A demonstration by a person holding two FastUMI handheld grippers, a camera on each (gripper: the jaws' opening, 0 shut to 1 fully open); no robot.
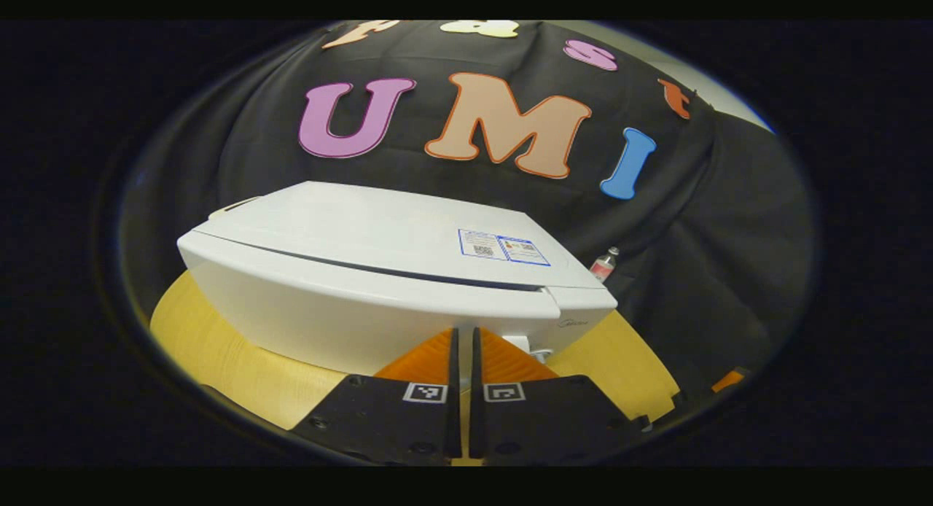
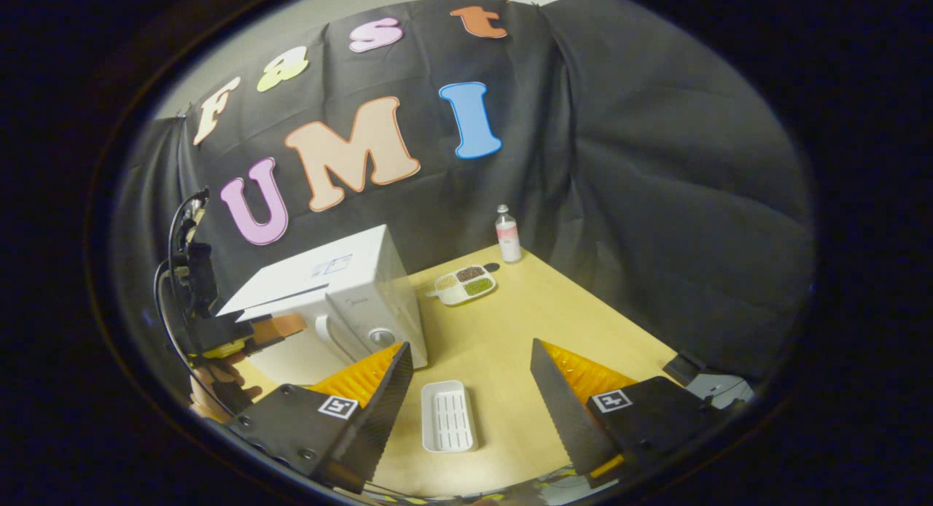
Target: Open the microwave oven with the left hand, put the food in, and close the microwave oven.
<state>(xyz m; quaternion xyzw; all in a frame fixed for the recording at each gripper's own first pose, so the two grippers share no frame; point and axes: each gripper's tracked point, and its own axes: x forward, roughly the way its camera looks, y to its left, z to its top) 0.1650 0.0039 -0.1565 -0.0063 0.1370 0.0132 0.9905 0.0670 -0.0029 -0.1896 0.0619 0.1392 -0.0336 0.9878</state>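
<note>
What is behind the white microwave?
Behind the microwave sit a divided food tray and a small bottle on the table, then black cloth. Anything directly behind its body is hidden.

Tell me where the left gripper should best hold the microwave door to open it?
Probably the vertical handle at the door's right edge, beside the dial on the microwave. It stands off the front, so open fingers could approach from the front and close across it.
</note>
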